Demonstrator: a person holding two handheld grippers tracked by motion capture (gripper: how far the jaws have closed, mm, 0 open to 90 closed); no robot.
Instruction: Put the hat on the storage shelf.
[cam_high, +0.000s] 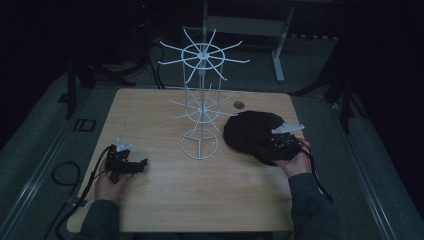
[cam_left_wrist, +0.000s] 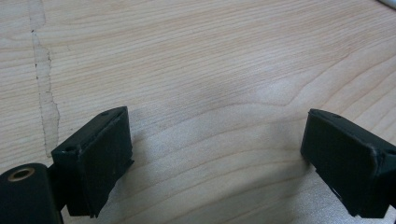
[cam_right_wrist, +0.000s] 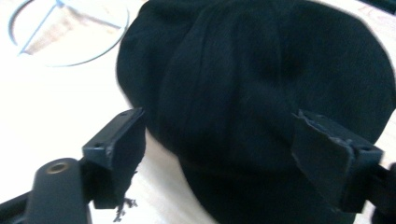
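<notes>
Left hand (cam_high: 109, 184) at the desk's (cam_high: 165, 200) seven o'clock corner, holding the left gripper (cam_high: 142, 164) low over the wood, pointed toward three o'clock. In the left gripper view its jaws stand wide apart, bare woodgrain between them, nothing held.

Centre of the desk: a white wire display rack (cam_high: 201, 107), upright, two tiers of radiating hooks on one thin pole, ring base flat on the wood. All hooks bare.

At the rack's four o'clock, just beside its base ring: a black cap (cam_high: 248, 130), dark fabric, lying on the desk toward the three o'clock edge.

Right hand (cam_high: 295, 161) at the cap's near edge, about five o'clock of it, with the right gripper (cam_right_wrist: 219, 144) over the cap. In the right gripper view its jaws are spread wide, one on either side of the cap's crown, pads not pressing the cloth. Cap rests loose on the desk.
</notes>
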